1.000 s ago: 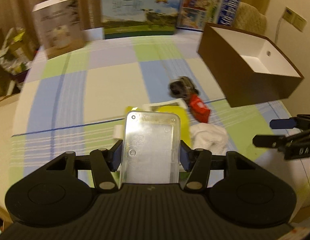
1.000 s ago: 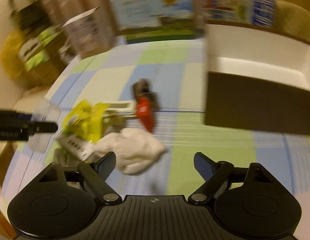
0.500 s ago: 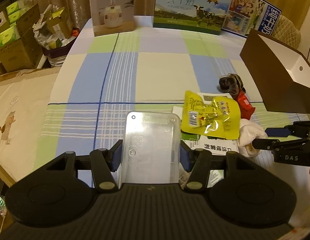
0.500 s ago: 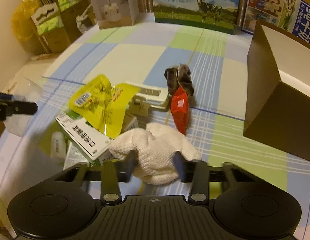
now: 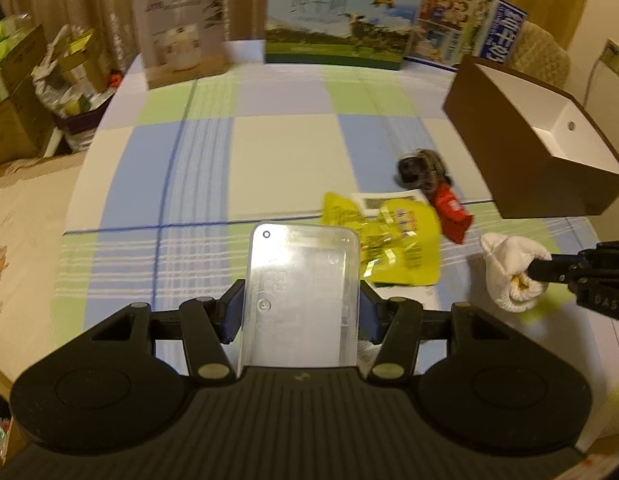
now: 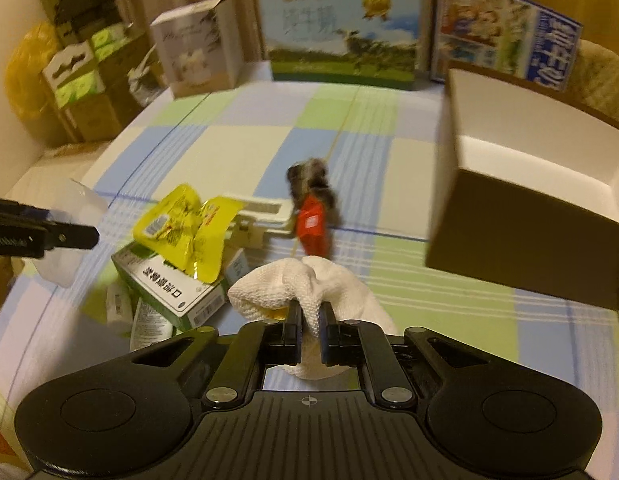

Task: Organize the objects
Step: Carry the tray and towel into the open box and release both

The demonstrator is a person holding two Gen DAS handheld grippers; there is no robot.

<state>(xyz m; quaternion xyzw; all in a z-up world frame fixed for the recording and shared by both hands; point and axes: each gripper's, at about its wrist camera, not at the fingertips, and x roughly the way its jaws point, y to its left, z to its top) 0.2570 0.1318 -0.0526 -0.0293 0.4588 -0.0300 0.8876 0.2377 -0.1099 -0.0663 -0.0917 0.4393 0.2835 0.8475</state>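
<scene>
on the left, the left gripper (image 5: pixel 301 314) is clamped across a clear lid (image 5: pixel 299 296), held flat above the checked cloth (image 5: pixel 277 152), likely to keep it out of the clutter. mid-table lie the yellow pouch (image 6: pixel 185 232) and red packet (image 6: pixel 312 229), loose. at right, the right gripper (image 6: pixel 309 334) has just closed on the white cloth (image 6: pixel 309 284), pinching a fold, apparently to carry it to the brown box (image 6: pixel 521 216) nearby.
</scene>
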